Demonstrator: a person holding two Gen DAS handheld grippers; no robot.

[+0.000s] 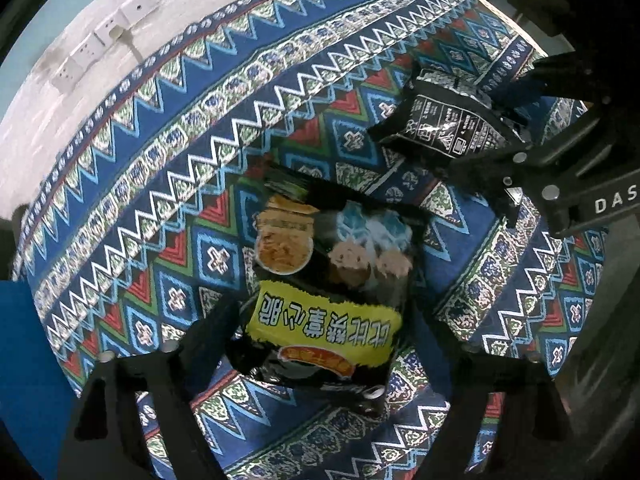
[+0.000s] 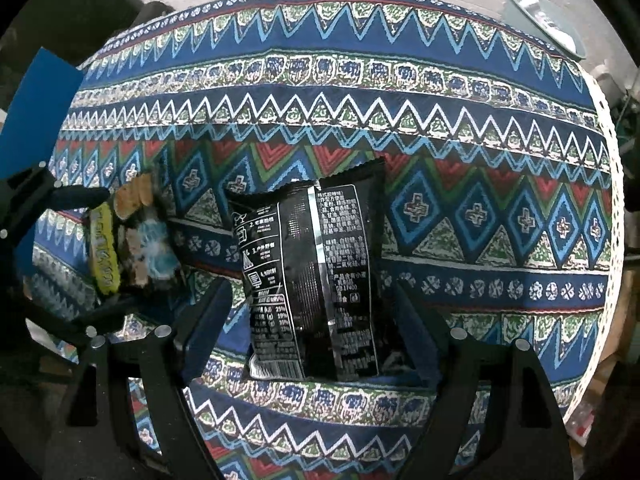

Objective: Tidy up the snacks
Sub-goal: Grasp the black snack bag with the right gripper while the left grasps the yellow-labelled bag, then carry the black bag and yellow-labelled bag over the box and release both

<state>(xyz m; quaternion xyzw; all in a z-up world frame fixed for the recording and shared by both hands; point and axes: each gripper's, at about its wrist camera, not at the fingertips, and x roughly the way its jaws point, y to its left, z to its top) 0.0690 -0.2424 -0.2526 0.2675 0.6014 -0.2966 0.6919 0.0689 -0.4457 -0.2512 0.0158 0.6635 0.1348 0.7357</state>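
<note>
A black snack pack with a yellow label (image 1: pixel 324 304) lies on the patterned tablecloth (image 1: pixel 200 120). My left gripper (image 1: pixel 324 312) points down over it, and its two pads touch the pack's side edges. From the right wrist view that pack (image 2: pixel 132 240) sits between the left gripper's (image 2: pixel 108 248) fingers. A second black pack (image 2: pixel 316 272), printed back up, lies flat on the cloth. My right gripper (image 2: pixel 312 296) straddles it with a gap on each side, so it stands open. The left wrist view shows this black pack (image 1: pixel 444 124) and the right gripper (image 1: pixel 504 120) at the upper right.
The tablecloth (image 2: pixel 440 80) covers a round table whose edge (image 2: pixel 608 200) curves down the right. A blue panel (image 2: pixel 36 112) stands at the left. A grey tray (image 2: pixel 544 20) rests beyond the far edge, and wall sockets (image 1: pixel 100 40) line the white wall.
</note>
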